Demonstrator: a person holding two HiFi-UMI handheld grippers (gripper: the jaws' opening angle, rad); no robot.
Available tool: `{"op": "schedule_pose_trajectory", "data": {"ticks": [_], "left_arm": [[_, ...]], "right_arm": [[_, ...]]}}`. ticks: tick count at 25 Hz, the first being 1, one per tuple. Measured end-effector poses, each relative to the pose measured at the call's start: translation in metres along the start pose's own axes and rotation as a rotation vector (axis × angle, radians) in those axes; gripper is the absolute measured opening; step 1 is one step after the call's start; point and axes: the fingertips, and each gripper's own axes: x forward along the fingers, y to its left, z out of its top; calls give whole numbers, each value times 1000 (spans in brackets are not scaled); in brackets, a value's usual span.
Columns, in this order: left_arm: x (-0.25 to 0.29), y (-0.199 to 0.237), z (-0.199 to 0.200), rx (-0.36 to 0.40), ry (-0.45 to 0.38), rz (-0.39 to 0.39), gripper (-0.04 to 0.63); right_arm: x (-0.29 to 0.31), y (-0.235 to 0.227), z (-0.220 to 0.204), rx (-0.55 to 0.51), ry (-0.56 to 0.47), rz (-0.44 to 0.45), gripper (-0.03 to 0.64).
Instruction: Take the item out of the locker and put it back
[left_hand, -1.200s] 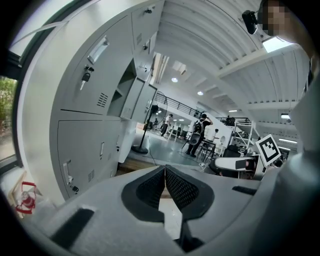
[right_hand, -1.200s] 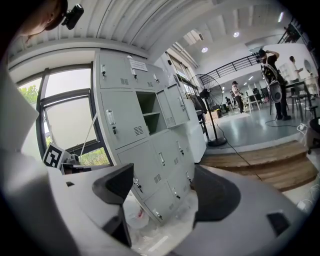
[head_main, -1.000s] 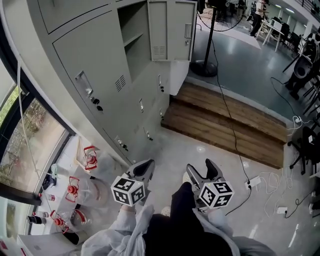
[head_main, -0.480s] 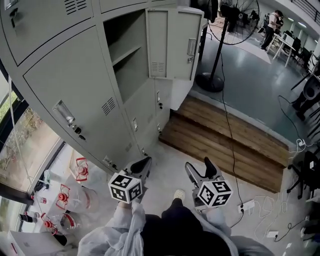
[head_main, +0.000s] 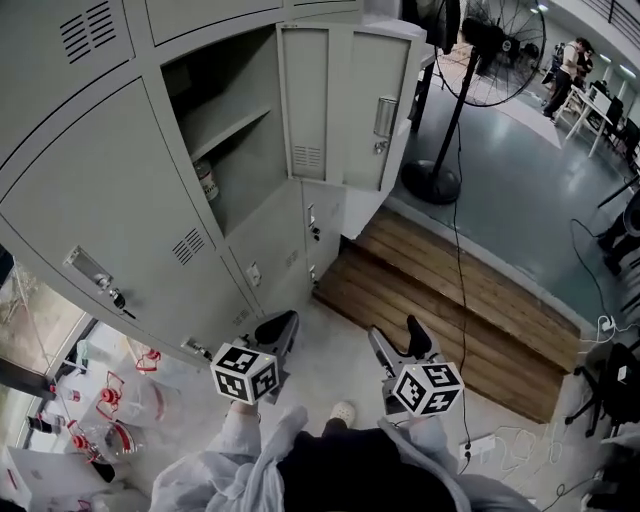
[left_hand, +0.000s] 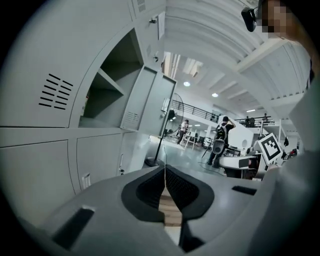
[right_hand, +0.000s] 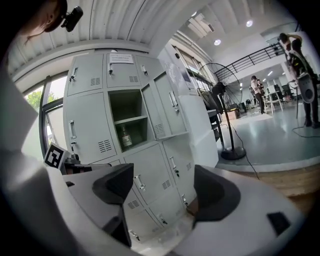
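A grey bank of lockers (head_main: 120, 200) has one compartment standing open, its door (head_main: 340, 100) swung out to the right. A small bottle with a label (head_main: 207, 181) stands on the lower floor of that open compartment, under a shelf; the right gripper view shows the bottle (right_hand: 125, 136) too. My left gripper (head_main: 276, 328) is low in front of the lockers with its jaws shut and nothing between them. My right gripper (head_main: 395, 338) is beside it, jaws open and empty. Both are well below and short of the open compartment.
A wooden step (head_main: 450, 300) runs along the floor to the right of the lockers. A standing fan (head_main: 470, 60) and its cable (head_main: 462, 290) are behind the open door. Bottles with red caps (head_main: 105, 405) sit on the floor at the lower left. People stand far off at the right.
The view has tilted up: the open compartment and its bottle have come into sight and the lockers fill more of the frame. Both grippers stay low, side by side, with jaws unchanged.
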Motion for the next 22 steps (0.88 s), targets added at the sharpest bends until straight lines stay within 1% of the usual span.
{"op": "schedule_pose_trajectory", "data": {"ticks": [5,9,13,16,19,22], "left_arm": [[33,7,6,-5,-19,41,9],[42,10,1,-14,-17,77,9],[35,18,0,-13,-16,124,9],[25,33,4,-6,-33,182,9],[14,52,17,6,-67,252,9],[6,73,29,-2,-96,323,9]], "right_arm": [[27,-32,9,-15,11,31,362],[41,-42,8,-22,33,68,362],[54,-37,12,-53,39,123,362],[69,-29,18,-61,33,169,362],[93,-13,29,-75,29,243,362],[122,8,44,-99,28,331,362]]}}
